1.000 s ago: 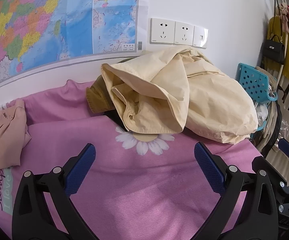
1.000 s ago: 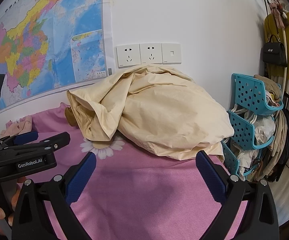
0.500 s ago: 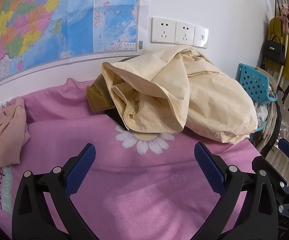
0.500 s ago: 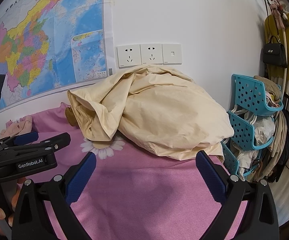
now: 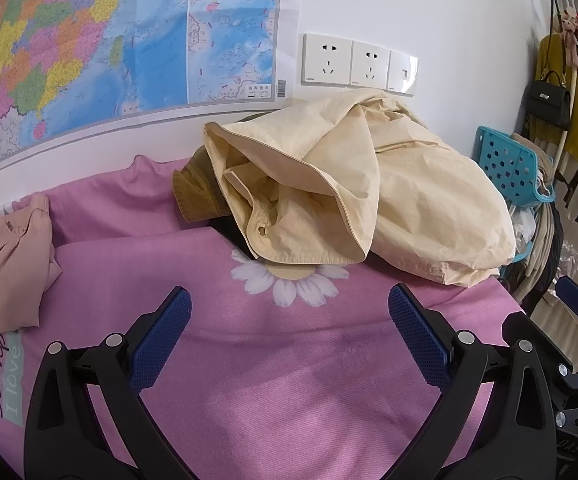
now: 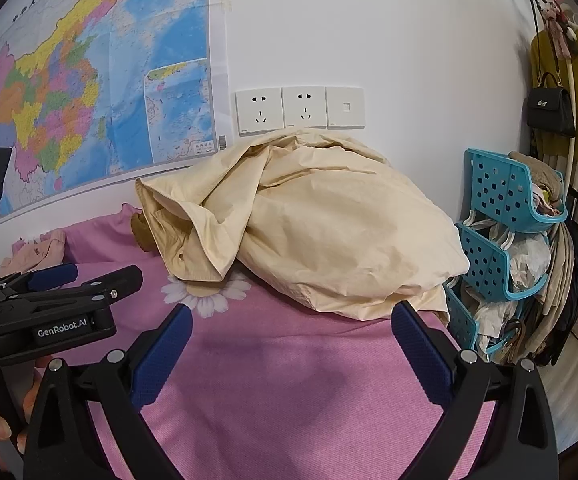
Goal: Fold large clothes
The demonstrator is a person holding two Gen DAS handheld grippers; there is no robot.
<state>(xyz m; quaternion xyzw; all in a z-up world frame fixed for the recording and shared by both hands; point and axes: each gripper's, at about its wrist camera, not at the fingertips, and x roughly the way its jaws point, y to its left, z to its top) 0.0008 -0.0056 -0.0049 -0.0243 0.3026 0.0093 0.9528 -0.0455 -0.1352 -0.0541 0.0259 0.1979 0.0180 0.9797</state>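
Cream garment [image 5: 369,192] lies bunched ahead of both spread, empty grippers, left [image 5: 289,332] and right [image 6: 289,340].

Matt, creased cream cloth jacket [image 5: 389,200] lies on a finely woven pink sheet [image 5: 289,380] below a glossy paper map [image 5: 109,40]

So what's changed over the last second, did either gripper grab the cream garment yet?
No. Almost nothing changed: the left wrist view crept very slightly, nothing more. The left gripper and right gripper both remain open and empty above the pink sheet. The cream garment lies crumpled in the same heap by the wall, untouched.
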